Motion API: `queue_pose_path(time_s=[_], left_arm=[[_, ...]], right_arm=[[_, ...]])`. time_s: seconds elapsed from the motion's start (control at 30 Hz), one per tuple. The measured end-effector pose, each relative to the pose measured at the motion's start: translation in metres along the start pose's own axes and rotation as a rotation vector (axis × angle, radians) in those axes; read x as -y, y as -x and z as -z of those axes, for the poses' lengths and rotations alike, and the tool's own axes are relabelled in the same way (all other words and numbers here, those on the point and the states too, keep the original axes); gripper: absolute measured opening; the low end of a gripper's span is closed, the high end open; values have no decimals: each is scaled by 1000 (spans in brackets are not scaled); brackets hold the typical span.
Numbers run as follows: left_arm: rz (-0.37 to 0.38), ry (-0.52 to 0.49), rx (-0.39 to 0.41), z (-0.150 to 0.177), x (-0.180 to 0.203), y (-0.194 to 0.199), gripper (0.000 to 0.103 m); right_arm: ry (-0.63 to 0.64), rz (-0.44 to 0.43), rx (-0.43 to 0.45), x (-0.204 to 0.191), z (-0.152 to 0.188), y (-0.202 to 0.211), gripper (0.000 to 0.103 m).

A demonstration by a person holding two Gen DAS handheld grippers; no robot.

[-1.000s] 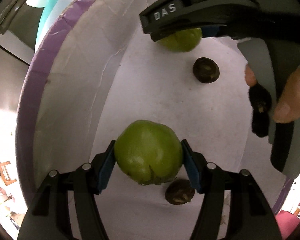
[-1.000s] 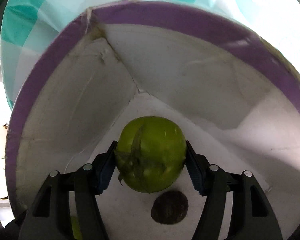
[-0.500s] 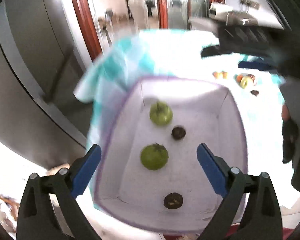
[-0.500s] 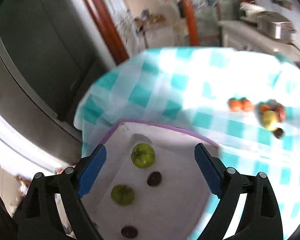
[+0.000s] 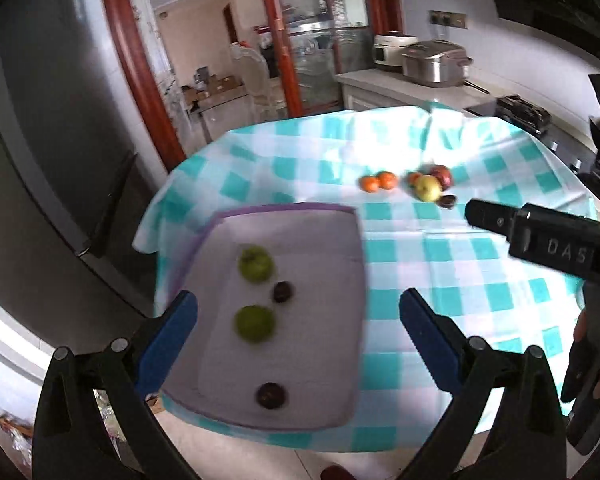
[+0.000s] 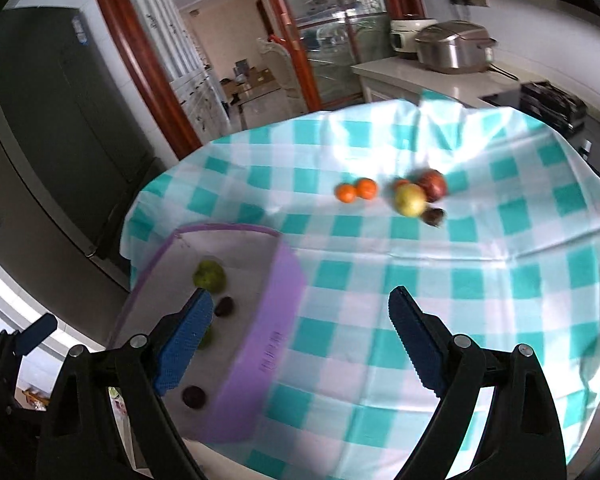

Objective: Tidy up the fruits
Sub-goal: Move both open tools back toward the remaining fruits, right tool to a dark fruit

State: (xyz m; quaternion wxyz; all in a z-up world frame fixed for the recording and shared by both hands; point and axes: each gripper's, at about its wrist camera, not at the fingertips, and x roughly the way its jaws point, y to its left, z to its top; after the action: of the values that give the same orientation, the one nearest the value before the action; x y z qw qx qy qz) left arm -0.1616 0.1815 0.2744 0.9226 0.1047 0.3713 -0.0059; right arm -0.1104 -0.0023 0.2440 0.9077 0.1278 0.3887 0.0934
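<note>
A white box with a purple rim (image 5: 328,248) (image 6: 276,304) sits at the table's near left. Inside lie two green fruits (image 5: 255,263) (image 5: 255,322) and two dark round fruits (image 5: 283,291) (image 5: 272,395). Farther back on the checked cloth lie two oranges (image 5: 377,181) (image 6: 356,190), a yellow apple (image 5: 428,188) (image 6: 409,199), a red fruit (image 6: 433,185) and a dark fruit (image 6: 434,216). My left gripper (image 5: 298,340) is open and empty above the box. My right gripper (image 6: 300,336) is open and empty over the box's right wall; its body also shows in the left wrist view (image 5: 540,236).
The round table wears a teal and white checked cloth (image 6: 480,280). A dark fridge (image 5: 40,160) stands at the left. A counter with cookers (image 5: 432,64) runs behind. A wooden door frame (image 5: 132,60) is at the back.
Both grippers let go of the green fruits in the box, opened wide and pulled up and back. The whole table and the fruits on the cloth came into view.
</note>
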Motion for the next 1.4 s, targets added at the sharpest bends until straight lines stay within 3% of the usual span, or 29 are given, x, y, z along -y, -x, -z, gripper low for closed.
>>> queue_pose_path(time_s=[0.53, 0.83, 1.07, 1.4], left_arm=[[46, -22, -46, -27, 206, -7, 101], [76, -65, -96, -35, 283, -33, 101], [87, -27, -175, -40, 284, -84, 101], [68, 150, -317, -68, 211, -210, 101]], right_arm=[[25, 14, -51, 179, 0, 44, 87], [-24, 42, -86, 263, 6, 45, 87], [6, 74, -139, 283, 11, 8, 87], [143, 105, -233, 264, -13, -106, 87]])
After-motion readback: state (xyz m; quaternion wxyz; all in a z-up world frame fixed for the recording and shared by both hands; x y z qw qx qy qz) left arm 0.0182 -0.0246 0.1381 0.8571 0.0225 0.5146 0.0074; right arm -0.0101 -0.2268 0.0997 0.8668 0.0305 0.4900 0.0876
